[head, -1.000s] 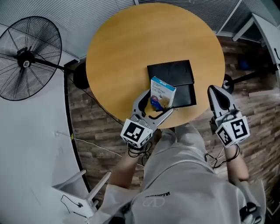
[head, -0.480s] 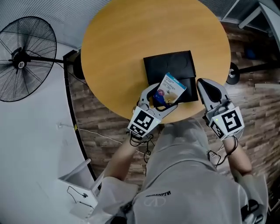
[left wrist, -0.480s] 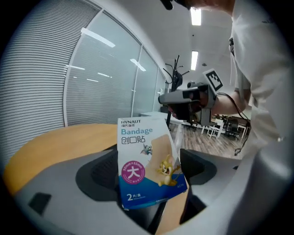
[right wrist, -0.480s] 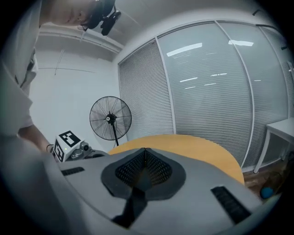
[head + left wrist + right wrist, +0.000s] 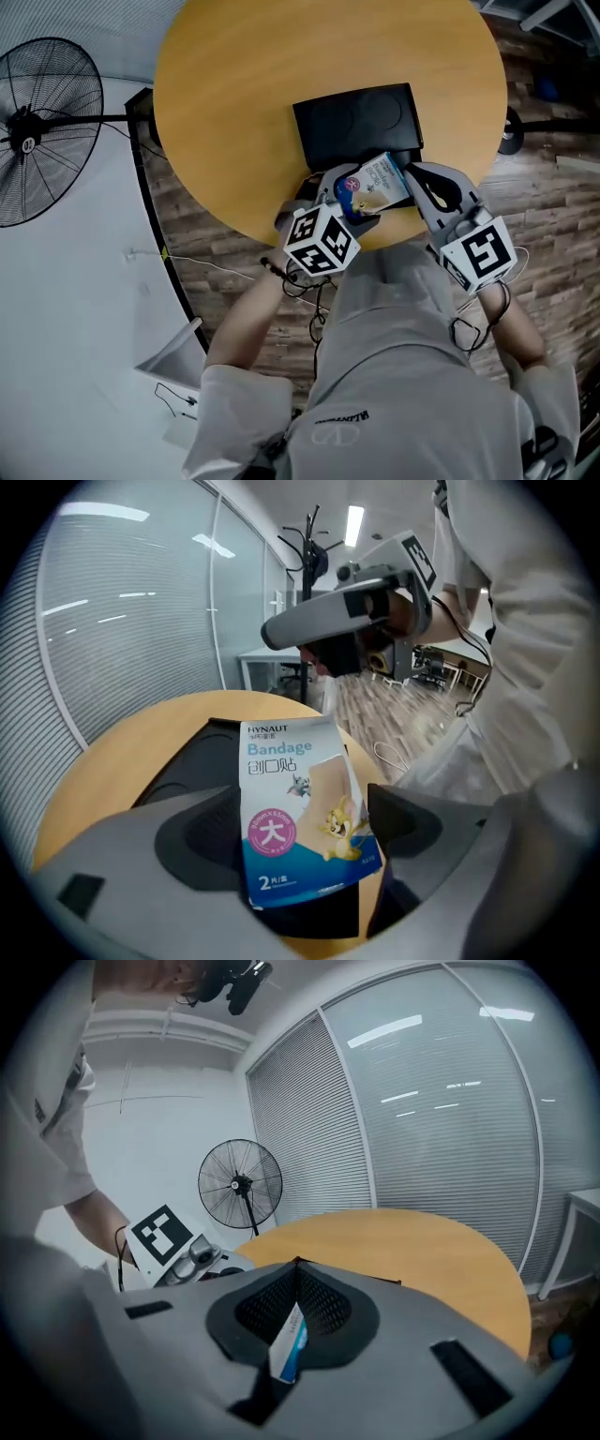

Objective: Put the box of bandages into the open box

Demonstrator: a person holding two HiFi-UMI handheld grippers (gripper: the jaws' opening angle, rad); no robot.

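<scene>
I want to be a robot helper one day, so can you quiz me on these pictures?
1. Fill in: the black open box rests on a round, wood-coloured ____.
2. Which gripper grips the box of bandages? A) left gripper B) right gripper C) neither
3. True or false: the box of bandages already lies flat inside the open box, let go.

Key: 1 table; 2 A; 3 false, it is held up between the left gripper's jaws.
</scene>
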